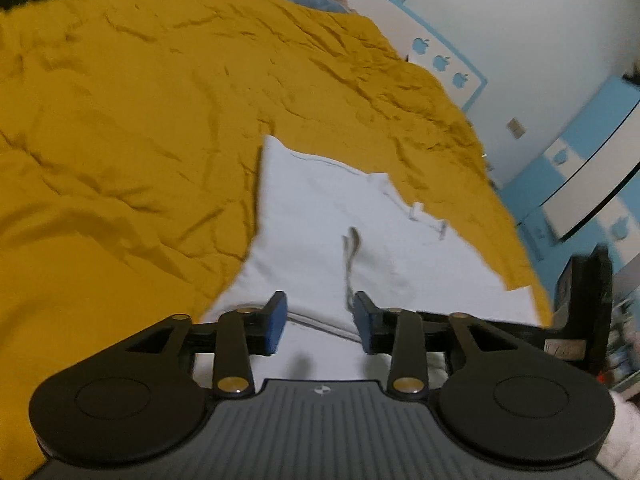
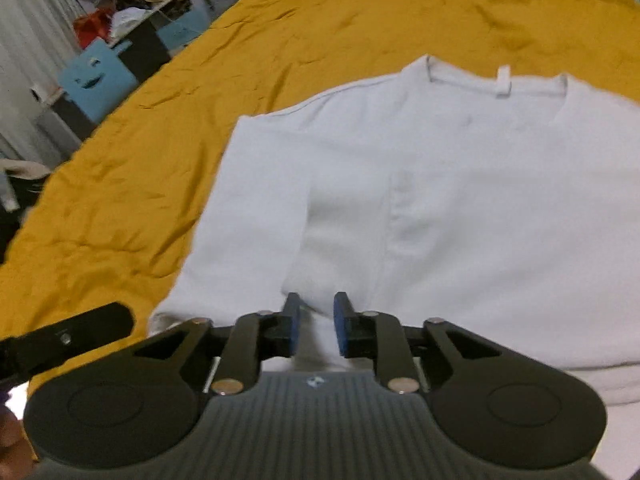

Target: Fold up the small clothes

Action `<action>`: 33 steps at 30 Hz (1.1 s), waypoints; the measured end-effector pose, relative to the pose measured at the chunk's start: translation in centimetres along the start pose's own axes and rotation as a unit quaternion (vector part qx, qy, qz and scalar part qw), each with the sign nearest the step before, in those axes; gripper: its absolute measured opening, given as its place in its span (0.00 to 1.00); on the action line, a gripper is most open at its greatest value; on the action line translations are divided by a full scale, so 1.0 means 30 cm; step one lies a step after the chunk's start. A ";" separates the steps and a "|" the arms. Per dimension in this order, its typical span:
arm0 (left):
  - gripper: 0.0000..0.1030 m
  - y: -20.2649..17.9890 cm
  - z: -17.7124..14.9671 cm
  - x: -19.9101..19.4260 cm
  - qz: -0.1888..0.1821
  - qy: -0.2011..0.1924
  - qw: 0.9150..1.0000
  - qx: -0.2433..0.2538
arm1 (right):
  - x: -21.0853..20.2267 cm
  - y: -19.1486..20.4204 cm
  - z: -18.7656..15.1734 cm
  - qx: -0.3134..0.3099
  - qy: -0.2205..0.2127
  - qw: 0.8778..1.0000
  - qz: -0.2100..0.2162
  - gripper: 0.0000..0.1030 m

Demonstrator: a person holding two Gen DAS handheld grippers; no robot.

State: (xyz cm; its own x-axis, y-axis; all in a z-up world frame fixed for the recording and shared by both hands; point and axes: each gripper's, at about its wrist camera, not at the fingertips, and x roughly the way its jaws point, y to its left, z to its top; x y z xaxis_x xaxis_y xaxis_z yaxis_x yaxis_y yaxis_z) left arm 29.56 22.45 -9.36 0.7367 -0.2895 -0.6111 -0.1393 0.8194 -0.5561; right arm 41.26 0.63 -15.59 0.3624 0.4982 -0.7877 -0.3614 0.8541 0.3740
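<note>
Mustard-yellow bedding (image 1: 120,128) covers the bed and fills most of both views, wrinkled all over, with pale walls trimmed in blue at the upper right of the left wrist view and cluttered shelves (image 2: 132,4) at the upper left of the right wrist view. On this bedding lies a white T-shirt (image 2: 460,200), spread flat, its collar (image 2: 496,78) toward the top of the right wrist view and one side folded inward along a vertical crease near the centre. In the left wrist view the same shirt (image 1: 320,216) runs from the middle of the frame down to the lower centre. The left gripper (image 1: 320,322) is released, its blue pads (image 1: 276,320) well apart just above the fabric, with nothing between them. The right gripper (image 2: 316,322) is also spread, with a narrower gap, sitting over a raised ridge of cloth at the shirt's near edge; whether the pads (image 2: 295,320) touch the cloth cannot be told.
</note>
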 end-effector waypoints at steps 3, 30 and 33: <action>0.48 0.021 0.004 0.014 -0.032 0.008 0.999 -0.031 | -0.036 -0.037 -0.010 0.015 0.002 0.999 0.030 0.32; 0.02 -0.205 0.112 0.304 -0.043 0.026 0.999 -0.001 | -0.646 -0.629 -0.407 0.131 -0.174 0.964 -0.155 0.27; 0.02 -0.305 0.172 0.240 -0.063 0.001 0.998 0.023 | -0.618 -0.633 -0.388 0.120 -0.177 0.967 -0.136 0.21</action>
State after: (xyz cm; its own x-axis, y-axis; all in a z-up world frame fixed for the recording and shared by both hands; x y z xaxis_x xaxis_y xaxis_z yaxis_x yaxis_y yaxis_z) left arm 39.54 15.42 -5.77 0.7456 -0.3922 -0.5387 -0.0149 0.7984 -0.6020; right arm 31.42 -26.56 -13.79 0.7035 0.2334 -0.6713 -0.0163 0.9496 0.3131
